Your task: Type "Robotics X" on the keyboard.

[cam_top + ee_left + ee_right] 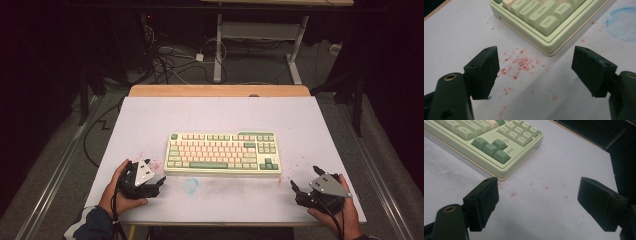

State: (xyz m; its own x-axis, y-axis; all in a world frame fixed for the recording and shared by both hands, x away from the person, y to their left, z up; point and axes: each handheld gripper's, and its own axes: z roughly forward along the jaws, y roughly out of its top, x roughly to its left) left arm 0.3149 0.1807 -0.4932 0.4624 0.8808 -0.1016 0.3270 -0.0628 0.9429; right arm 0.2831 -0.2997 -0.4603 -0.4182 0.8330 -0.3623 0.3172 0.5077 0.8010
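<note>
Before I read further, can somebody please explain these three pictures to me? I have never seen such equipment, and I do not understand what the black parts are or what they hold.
A person sits at a white table and holds a hand tool in each hand: a two-jaw gripper. The high view looks down from above, with the left gripper and the right gripper near the table's front edge. The other two pictures come from small cameras riding on each gripper, so the black blocks at the bottom are its own jaws. A green and pink keyboard lies between them. Red specks and a blue smudge mark the table. Both grippers are open and hold nothing.
</note>
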